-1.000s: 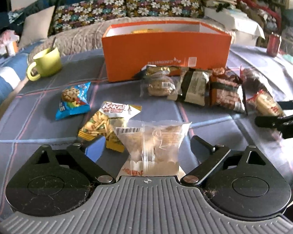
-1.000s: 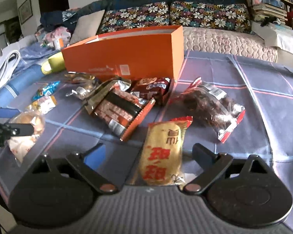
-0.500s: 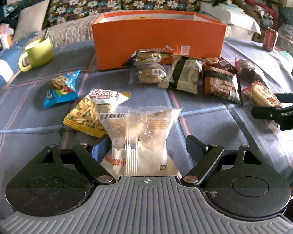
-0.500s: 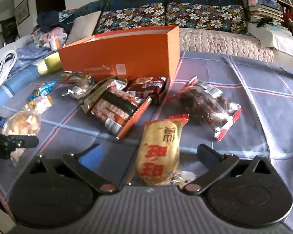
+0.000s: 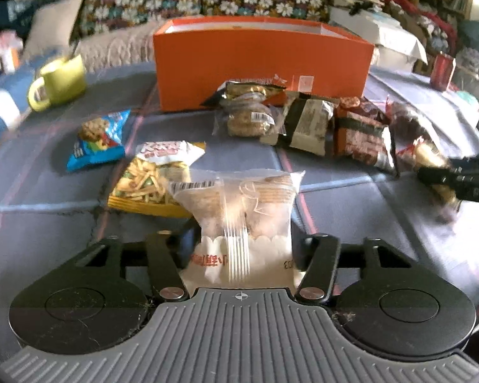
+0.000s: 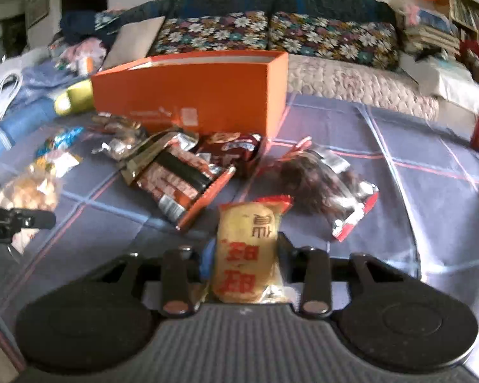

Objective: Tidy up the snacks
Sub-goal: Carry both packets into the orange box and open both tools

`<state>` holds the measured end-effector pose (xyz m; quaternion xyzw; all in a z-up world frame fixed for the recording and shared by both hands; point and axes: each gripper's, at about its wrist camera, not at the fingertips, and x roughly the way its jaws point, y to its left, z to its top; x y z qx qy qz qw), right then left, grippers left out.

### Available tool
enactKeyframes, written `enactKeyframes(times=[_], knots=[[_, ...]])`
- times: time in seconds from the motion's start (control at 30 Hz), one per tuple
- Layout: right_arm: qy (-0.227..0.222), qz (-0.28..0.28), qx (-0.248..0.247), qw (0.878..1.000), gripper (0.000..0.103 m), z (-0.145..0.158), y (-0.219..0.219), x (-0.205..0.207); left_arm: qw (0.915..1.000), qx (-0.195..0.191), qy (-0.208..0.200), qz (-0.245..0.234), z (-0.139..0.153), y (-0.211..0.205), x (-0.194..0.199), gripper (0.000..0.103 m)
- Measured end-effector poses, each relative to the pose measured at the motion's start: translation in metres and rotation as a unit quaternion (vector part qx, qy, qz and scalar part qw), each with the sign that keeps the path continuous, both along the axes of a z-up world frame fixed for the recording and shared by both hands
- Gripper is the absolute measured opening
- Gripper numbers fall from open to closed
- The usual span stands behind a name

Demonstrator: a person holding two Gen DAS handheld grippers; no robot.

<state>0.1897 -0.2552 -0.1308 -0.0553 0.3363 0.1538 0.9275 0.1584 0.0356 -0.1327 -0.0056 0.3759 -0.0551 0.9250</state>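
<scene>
level above the table, left gripper (image 5: 242, 242) clamping the clear bag (image 5: 239, 214), right gripper (image 6: 246, 261) the yellow packet (image 6: 247, 252)

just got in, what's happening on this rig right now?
Snack sorting, both hands loaded. The left gripper has its jaws shut on a clear cracker pack; the right gripper grips a yellow snack bar. The orange box sits open behind the remaining packets on the table.
</scene>
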Motion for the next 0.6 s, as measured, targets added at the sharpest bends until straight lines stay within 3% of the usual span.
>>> enactKeyframes(times=[0.03, 0.17, 0.37, 0.6], knots=[[0.002, -0.002, 0.004, 1.000, 0.040, 0.001, -0.001, -0.001, 0.9999, -0.010, 0.001, 0.002, 0.003, 0.003, -0.001, 0.006], [0.009, -0.013, 0.067, 0.998, 0.040, 0.015, -0.011, -0.009, 0.9976, -0.070, 0.003, -0.002, 0.024, 0.020, -0.008, 0.006], [-0.028, -0.016, 0.124, 0.992, 0.041, 0.054, -0.007, -0.023, 0.9952, -0.097, -0.010, -0.006, 0.059, 0.035, 0.004, 0.006], [-0.107, 0.021, 0.088, 0.990, 0.041, 0.123, 0.027, 0.070, 0.9929, -0.094, -0.071, -0.016, 0.114, 0.028, 0.083, 0.007]])
